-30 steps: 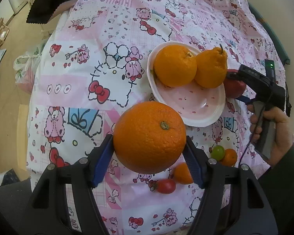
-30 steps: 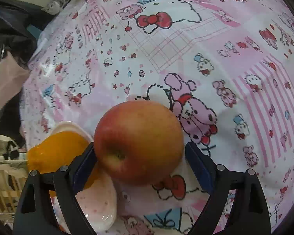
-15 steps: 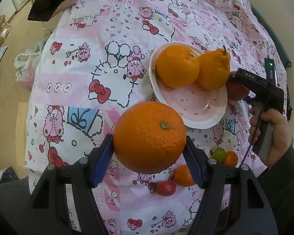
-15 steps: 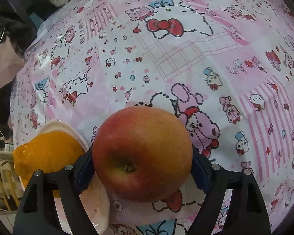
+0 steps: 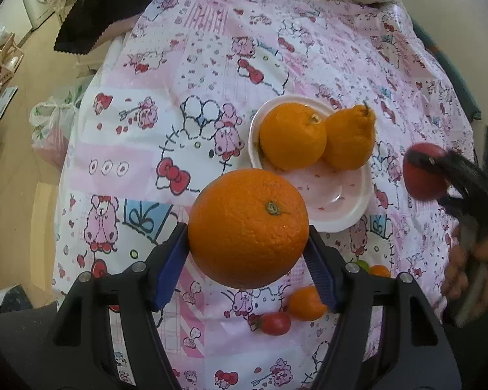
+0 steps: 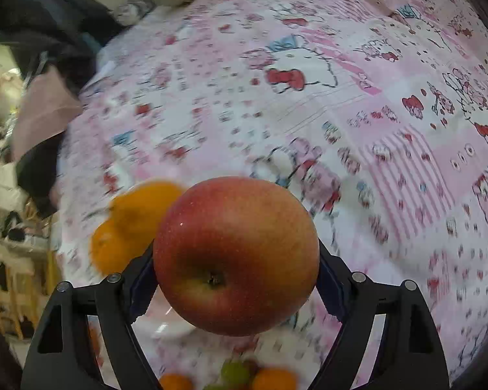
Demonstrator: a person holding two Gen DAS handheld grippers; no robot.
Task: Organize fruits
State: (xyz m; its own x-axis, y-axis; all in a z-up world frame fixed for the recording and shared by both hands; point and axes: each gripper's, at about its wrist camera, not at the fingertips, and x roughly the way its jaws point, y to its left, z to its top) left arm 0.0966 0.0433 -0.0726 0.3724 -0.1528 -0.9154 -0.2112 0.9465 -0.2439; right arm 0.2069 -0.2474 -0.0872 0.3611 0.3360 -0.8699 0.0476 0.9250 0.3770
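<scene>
My left gripper (image 5: 246, 243) is shut on a large orange (image 5: 247, 224), held above the pink cartoon-print cloth just in front of the white plate (image 5: 338, 201). On the plate lie a round orange (image 5: 292, 136) and a knobbed orange (image 5: 349, 143). My right gripper (image 6: 235, 260) is shut on a red apple (image 6: 235, 253), which hangs in the air. From the left wrist, the apple (image 5: 420, 175) shows blurred, to the right of the plate. In the right wrist view the plate (image 6: 166, 321) and its oranges (image 6: 133, 221) lie below and left of the apple.
Small fruits lie near the front: a cherry tomato (image 5: 273, 323), a small orange (image 5: 305, 299), a green one (image 5: 362, 265) and another orange one (image 5: 378, 271). A black cloth (image 5: 107, 9) covers the far left corner. A plastic bag (image 5: 52, 130) sits on the floor beyond the table's left edge.
The right gripper's jaws closed on the apple and lifted it off the cloth; the table now looks farther below. The left gripper and its orange have stayed put.
</scene>
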